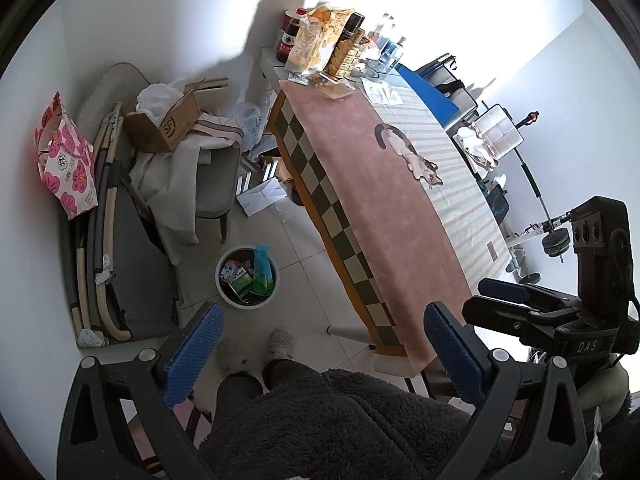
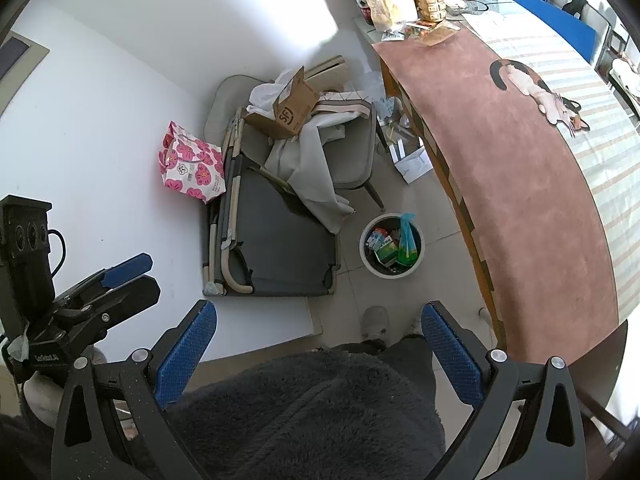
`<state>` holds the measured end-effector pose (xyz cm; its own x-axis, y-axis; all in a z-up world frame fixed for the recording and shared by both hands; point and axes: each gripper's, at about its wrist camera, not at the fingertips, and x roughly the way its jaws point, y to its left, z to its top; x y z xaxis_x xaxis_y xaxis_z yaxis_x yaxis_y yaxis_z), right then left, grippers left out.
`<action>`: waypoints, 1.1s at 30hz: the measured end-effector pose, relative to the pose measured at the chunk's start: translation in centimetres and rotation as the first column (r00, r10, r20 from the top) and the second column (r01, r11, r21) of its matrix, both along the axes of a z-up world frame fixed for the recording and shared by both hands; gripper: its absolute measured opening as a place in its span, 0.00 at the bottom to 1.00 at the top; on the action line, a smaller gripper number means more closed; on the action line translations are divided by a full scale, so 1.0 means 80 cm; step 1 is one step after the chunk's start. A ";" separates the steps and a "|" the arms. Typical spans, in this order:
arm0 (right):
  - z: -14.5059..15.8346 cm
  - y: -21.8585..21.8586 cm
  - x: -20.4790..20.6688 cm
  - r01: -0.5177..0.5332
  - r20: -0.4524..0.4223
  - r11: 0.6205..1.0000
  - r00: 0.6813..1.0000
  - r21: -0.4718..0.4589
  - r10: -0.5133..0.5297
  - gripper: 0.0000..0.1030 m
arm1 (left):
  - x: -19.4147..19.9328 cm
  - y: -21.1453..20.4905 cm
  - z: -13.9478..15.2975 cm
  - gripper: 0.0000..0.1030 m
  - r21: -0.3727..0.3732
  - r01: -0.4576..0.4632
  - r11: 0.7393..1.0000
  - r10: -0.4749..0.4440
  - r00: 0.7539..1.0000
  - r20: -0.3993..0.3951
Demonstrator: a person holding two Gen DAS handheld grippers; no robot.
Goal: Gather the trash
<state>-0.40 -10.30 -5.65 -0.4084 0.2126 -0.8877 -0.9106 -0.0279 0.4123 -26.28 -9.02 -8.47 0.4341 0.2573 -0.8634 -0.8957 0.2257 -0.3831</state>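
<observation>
The left gripper [image 1: 324, 356] is spread wide and holds nothing. The bin [image 1: 247, 277] stands on the floor ahead and slightly left of it, beside the table [image 1: 372, 208], already holding cartons and a blue bag [image 1: 262, 270]. Loose papers [image 1: 262, 196] lie on the floor beyond the bin, under the table edge; they look like the next trash. The right gripper [image 2: 318, 354] is also spread wide and empty, with the bin [image 2: 391, 246] ahead and slightly right. Neither gripper is clearly nearer.
</observation>
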 end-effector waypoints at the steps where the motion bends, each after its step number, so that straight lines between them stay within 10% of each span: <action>1: -0.001 0.000 0.001 0.004 -0.004 1.000 1.000 0.000 -0.004 1.00 | 0.000 0.000 0.001 1.00 0.001 -0.001 1.000 0.001 1.000 -0.001; 33: 0.000 0.002 -0.003 0.008 -0.005 1.000 1.000 0.002 -0.008 1.00 | -0.007 -0.001 0.011 1.00 0.026 -0.011 1.000 0.011 1.000 0.002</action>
